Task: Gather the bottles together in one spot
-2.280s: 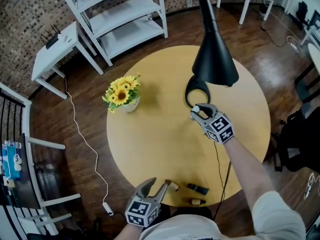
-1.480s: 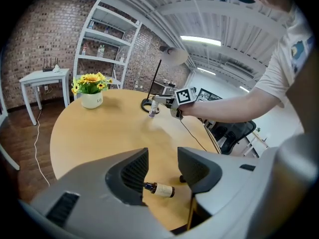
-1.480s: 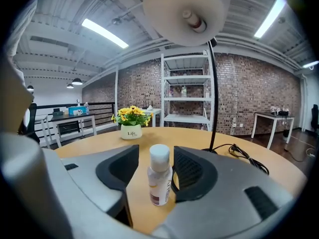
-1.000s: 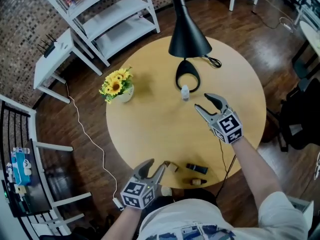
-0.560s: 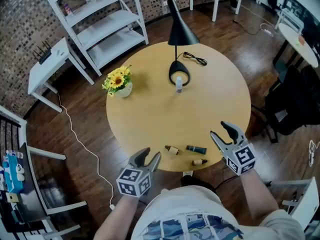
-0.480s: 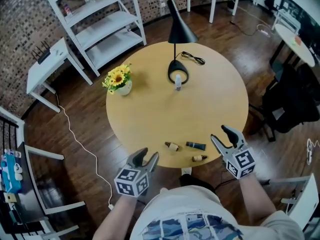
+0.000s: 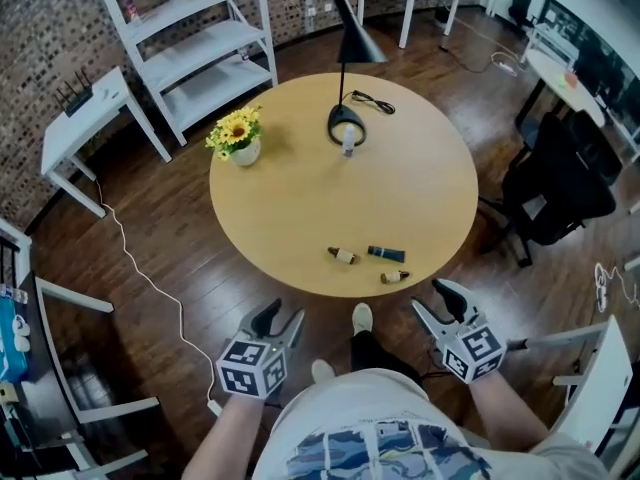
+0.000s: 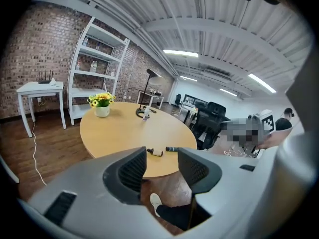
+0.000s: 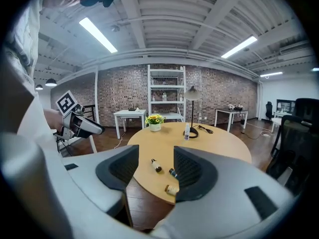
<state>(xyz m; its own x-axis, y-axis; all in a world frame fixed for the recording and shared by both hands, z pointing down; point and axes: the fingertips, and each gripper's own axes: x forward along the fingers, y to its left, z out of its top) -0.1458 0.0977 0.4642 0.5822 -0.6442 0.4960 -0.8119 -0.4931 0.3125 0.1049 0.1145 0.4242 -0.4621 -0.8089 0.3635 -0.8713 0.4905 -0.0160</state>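
Distance has opened between the person and the table (image 7: 300,208). A second ago the right gripper (image 7: 431,300) hung over the tabletop; now both it and the left gripper (image 7: 279,320) sit off the near edge, over the floor. Each pair of tongs stands apart with nothing between the jaws, as both gripper views show.

The white bottle (image 7: 348,144), which the right gripper had at the foot of the lamp (image 7: 355,43) two seconds back, stands upright there alone, just beside the base. The other three lie on their sides by the near edge, well apart from it. The brown bottle (image 7: 343,256) and dark bottle (image 7: 385,254) lie near each other, and the tan bottle (image 7: 395,277) is closest to the rim.

So the bottles are in two places, not one. The gathering looks unfinished, or not under way at all with the person backing off.

As for containers, the pot (image 7: 244,154) holds yellow flowers (image 7: 234,128). All four bottles look capped, and their contents cannot be read. The shelf (image 7: 190,28) carries a few items too small to name.
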